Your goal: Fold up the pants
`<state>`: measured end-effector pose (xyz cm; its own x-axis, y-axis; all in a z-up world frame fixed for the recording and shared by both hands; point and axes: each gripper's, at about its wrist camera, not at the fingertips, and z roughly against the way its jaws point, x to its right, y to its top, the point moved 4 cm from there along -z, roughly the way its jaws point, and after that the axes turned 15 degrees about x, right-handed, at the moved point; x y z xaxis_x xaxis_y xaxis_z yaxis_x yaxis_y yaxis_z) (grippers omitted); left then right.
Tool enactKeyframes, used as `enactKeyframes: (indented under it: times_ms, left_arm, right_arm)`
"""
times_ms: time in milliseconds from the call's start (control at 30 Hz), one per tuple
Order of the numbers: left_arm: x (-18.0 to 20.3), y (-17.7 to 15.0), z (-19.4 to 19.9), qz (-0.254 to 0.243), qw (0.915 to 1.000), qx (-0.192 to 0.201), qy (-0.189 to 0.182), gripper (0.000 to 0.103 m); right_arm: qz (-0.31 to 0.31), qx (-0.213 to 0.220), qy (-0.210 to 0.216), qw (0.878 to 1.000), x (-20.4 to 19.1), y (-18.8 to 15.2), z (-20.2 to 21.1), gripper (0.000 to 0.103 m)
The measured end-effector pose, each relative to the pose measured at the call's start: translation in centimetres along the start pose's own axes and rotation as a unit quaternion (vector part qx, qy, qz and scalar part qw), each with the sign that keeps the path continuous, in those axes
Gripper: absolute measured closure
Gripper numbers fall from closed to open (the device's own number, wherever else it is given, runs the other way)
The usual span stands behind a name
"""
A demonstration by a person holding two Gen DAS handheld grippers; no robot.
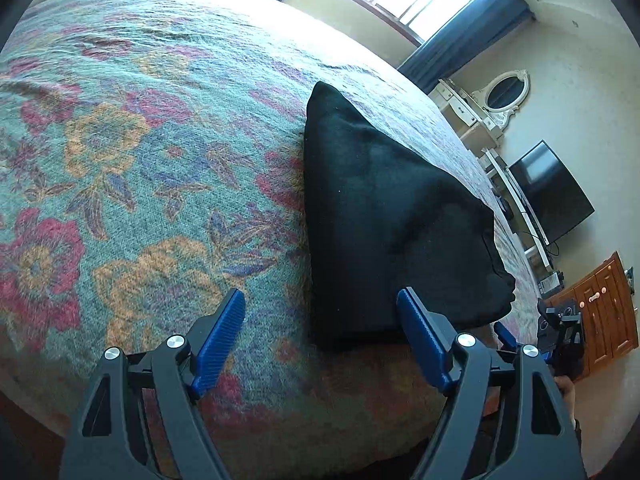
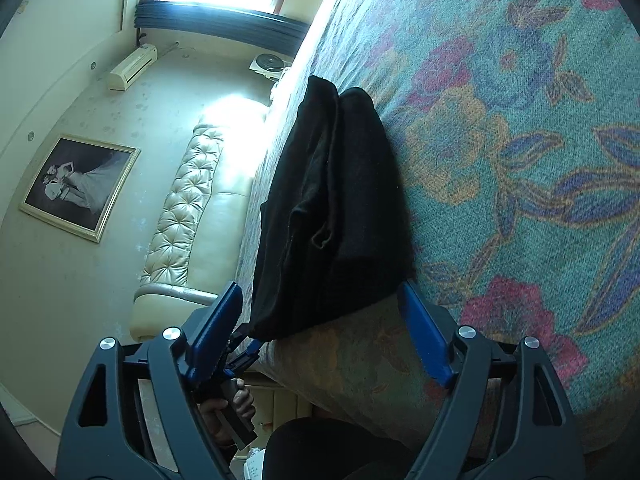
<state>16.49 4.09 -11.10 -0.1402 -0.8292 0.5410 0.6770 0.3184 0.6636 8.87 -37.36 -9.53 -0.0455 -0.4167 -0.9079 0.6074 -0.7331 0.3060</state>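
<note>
The black pants (image 1: pixel 384 216) lie folded into a thick bundle on the floral bedspread (image 1: pixel 120 160), close to the bed's near edge. My left gripper (image 1: pixel 320 300) is open just before the bundle's near corner, its right finger beside the cloth and nothing pressed between the pads. In the right wrist view the same pants (image 2: pixel 332 208) show stacked layers, their near end lying between the tips of my right gripper (image 2: pixel 320 292), which is open, its pads off the cloth. The left gripper (image 2: pixel 244 354) shows there too, held by a hand (image 2: pixel 240 400) at the bed's edge (image 2: pixel 352 360).
A tufted cream headboard (image 2: pixel 180 200), a framed picture (image 2: pixel 80 184) and a wall air conditioner (image 2: pixel 132 66) are on one side. A television (image 1: pixel 552 192), a wooden cabinet (image 1: pixel 600 308) and a white dresser mirror (image 1: pixel 506 90) stand past the bed's other side.
</note>
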Motion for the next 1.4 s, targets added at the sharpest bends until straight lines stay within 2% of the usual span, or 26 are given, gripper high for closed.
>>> enactKeyframes:
  times_ms: [100, 167, 300, 400, 433, 500, 600, 733, 800, 867, 967, 1267, 1400]
  left_arm:
    - [0.6, -0.4, 1.1, -0.011, 0.9997, 0.010, 0.020, 0.026]
    - [1.3, -0.7, 1.7, -0.024, 0.9991, 0.015, 0.033, 0.026]
    - [3.1, -1.6, 3.2, -0.059, 0.9955, 0.037, 0.065, 0.026]
    - [4.4, -2.2, 3.9, -0.085, 0.9916, 0.048, 0.084, 0.026]
    - [4.9, -2.5, 4.0, -0.095, 0.9902, 0.050, 0.089, 0.026]
    - [5.9, -3.0, 4.2, -0.111, 0.9878, 0.050, 0.097, 0.026]
    - [7.3, -3.7, 4.7, -0.128, 0.9848, 0.051, 0.107, 0.026]
    - [8.9, -4.1, 5.1, -0.153, 0.9798, 0.059, 0.115, 0.026]
    - [9.5, -4.3, 5.3, -0.165, 0.9767, 0.061, 0.123, 0.020]
    - [9.9, -4.4, 5.7, -0.174, 0.9727, 0.071, 0.135, 0.019]
    - [10.4, -4.2, 6.2, -0.177, 0.9717, 0.084, 0.132, 0.018]
    - [10.4, -4.1, 6.6, -0.172, 0.9673, 0.095, 0.161, 0.017]
    - [10.3, -4.3, 6.5, -0.161, 0.9707, 0.091, 0.154, 0.017]
  right_arm:
    - [0.001, -0.013, -0.017, 1.000, -0.2, -2.2, 0.0, 0.022]
    - [0.019, 0.000, -0.032, 0.999, -0.7, -3.5, 0.3, 0.022]
    - [0.102, 0.015, -0.084, 0.991, -2.9, -6.2, 0.5, 0.022]
    - [0.174, 0.018, -0.137, 0.975, -4.8, -8.1, 0.3, 0.020]
    - [0.200, 0.016, -0.152, 0.968, -5.5, -8.7, 0.0, 0.016]
    - [0.249, 0.020, -0.174, 0.952, -7.0, -9.3, -0.2, 0.015]
    - [0.301, 0.032, -0.189, 0.934, -8.9, -10.2, -0.5, 0.012]
    - [0.346, 0.035, -0.196, 0.917, -10.5, -11.5, -0.9, 0.012]
    - [0.361, 0.037, -0.196, 0.911, -11.7, -11.9, -1.9, 0.012]
    - [0.368, 0.038, -0.195, 0.908, -12.0, -12.2, -2.1, 0.012]
    - [0.367, 0.034, -0.196, 0.909, -11.2, -12.0, -1.2, 0.012]
    - [0.371, 0.043, -0.205, 0.904, -11.2, -12.3, -0.6, 0.012]
    - [0.370, 0.043, -0.208, 0.904, -11.2, -12.4, -0.4, 0.012]
